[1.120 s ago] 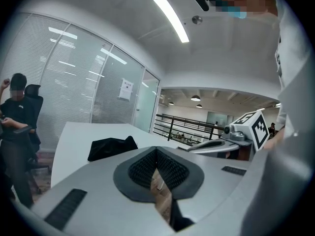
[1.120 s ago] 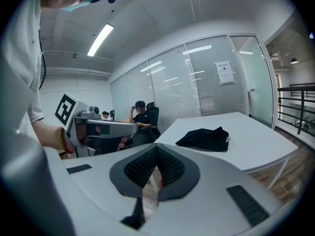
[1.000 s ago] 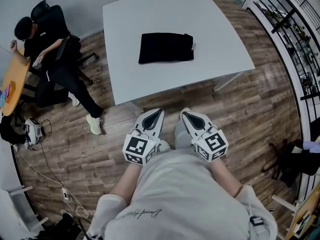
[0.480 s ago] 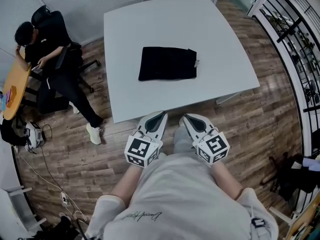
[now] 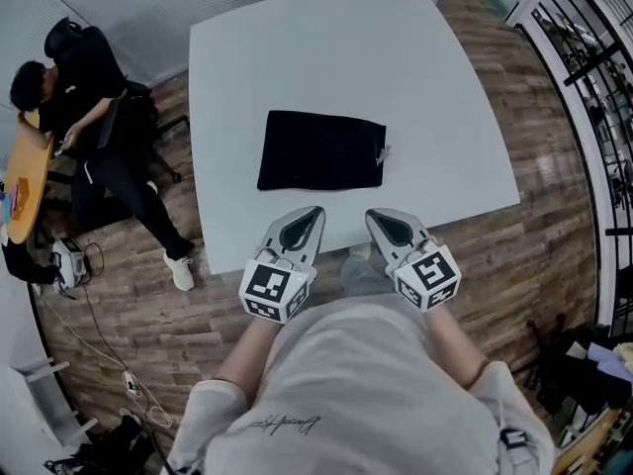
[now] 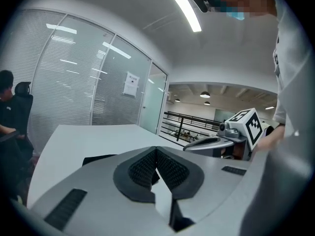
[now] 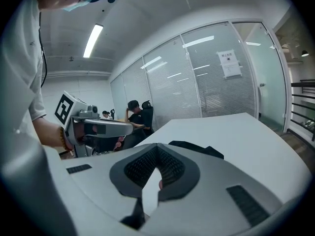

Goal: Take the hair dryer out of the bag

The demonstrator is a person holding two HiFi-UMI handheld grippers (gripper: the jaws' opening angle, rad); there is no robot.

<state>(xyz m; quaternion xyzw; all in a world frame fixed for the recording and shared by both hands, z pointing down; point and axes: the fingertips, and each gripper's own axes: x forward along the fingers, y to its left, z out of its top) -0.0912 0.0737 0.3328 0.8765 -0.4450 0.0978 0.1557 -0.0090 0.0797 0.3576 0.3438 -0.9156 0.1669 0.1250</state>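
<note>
2 claws [image 5: 311, 214] [image 5: 379, 218] nearer, perhaps over, table [image 5: 455, 181] edge

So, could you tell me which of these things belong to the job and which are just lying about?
Job: black bag on the white table; left gripper, right gripper, both shut.
Lying about: seated person, orange desk, floor cables, railing.

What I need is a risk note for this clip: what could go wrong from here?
1. Both the left gripper and right gripper are shut; nudging the black bag like that could slide it across the smooth white table.
2. The hair dryer is not visible; lifting the bag by one end might spill it out.
</note>
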